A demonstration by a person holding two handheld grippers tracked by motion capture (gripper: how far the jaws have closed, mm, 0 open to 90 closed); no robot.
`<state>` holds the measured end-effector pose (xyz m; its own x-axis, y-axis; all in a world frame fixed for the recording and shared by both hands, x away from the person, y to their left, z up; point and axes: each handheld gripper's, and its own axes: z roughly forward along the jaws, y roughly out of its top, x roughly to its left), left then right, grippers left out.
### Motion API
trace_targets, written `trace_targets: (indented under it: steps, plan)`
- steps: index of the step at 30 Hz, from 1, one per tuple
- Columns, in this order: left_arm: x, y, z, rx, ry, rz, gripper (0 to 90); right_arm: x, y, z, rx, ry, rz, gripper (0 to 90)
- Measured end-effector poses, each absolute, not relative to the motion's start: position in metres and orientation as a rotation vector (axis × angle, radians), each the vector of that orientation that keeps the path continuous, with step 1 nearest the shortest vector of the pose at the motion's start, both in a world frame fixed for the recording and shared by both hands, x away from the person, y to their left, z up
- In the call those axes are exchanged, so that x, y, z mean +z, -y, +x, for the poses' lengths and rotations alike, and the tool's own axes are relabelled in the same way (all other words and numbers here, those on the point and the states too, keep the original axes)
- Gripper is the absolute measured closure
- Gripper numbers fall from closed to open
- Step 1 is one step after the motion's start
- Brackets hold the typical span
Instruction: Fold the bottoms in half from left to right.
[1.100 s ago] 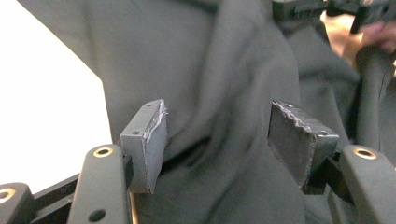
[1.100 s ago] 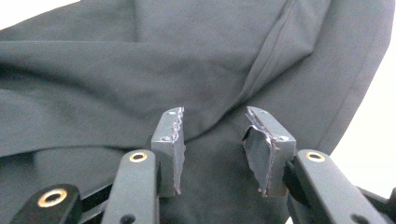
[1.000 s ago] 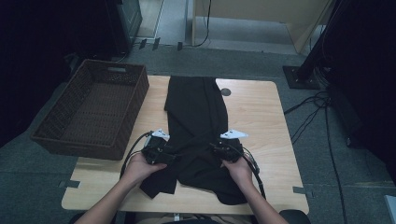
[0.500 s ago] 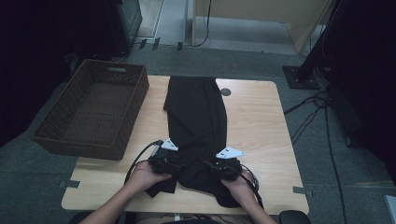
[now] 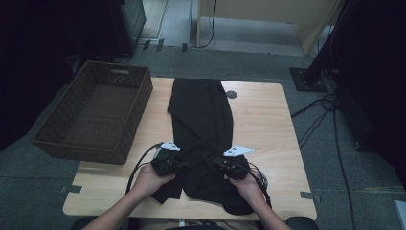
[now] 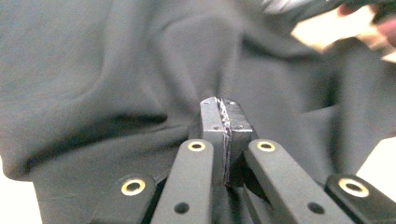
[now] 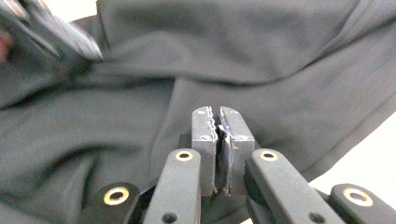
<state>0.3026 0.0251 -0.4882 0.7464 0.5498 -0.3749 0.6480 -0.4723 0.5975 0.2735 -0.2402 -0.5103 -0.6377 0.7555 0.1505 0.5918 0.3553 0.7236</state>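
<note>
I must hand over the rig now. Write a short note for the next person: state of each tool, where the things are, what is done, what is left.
Left tool: jaws just closed, shut at the near left part of the black garment; whether cloth is pinched I cannot tell.
Right tool: jaws just closed, shut at the near right part, same doubt.
Garment: lies lengthwise on the wooden table, near end bunched.
Wicker basket: at the table's left, nothing in it.
Done: both tools set at the near end.
Left: probably fold, then put it in the basket.

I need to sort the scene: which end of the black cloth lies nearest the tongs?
The crumpled near end of the black cloth garment, by the person's hands; the far end lies flat.
</note>
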Motion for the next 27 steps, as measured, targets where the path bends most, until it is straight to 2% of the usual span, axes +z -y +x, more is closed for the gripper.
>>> trace_targets:
  steps: [5,8,12,14,17,20,21,23,24,26,27]
  plan:
    - [-0.462,-0.004,0.296,-0.247,-0.802,2.074,90.0,-0.516,0.235,0.264,1.157,-2.413,1.207,83.5]
    - [-0.454,0.016,0.289,-0.243,-0.738,2.076,90.0,-0.514,0.237,0.263,1.161,-2.417,1.227,77.6]
    - [-0.471,0.036,0.282,-0.289,-0.730,2.111,90.0,-0.505,0.254,0.272,1.168,-2.288,1.310,72.1]
    - [-0.482,0.044,0.281,-0.287,-0.745,2.138,90.0,-0.500,0.264,0.279,1.172,-2.209,1.351,65.4]
    - [-0.496,0.050,0.283,-0.293,-0.775,2.172,89.5,-0.493,0.276,0.291,1.180,-2.111,1.401,60.3]
    - [-0.502,0.050,0.287,-0.292,-0.794,2.193,88.6,-0.489,0.276,0.306,1.228,-2.038,1.425,50.1]
    - [-0.502,0.049,0.288,-0.296,-0.801,2.193,87.5,-0.490,0.273,0.310,1.225,-2.041,1.420,49.3]
    - [-0.497,0.045,0.290,-0.318,-0.795,2.170,75.7,-0.498,0.265,0.323,1.148,-2.062,1.415,49.7]
    - [-0.493,0.041,0.291,-0.307,-0.786,2.155,73.5,-0.502,0.264,0.326,1.130,-2.078,1.424,52.9]
    - [-0.481,0.028,0.301,-0.263,-0.799,2.117,70.7,-0.513,0.259,0.335,1.067,-2.123,1.448,65.6]
    - [-0.477,0.021,0.307,-0.244,-0.821,2.090,67.8,-0.517,0.257,0.337,1.053,-2.136,1.438,68.5]
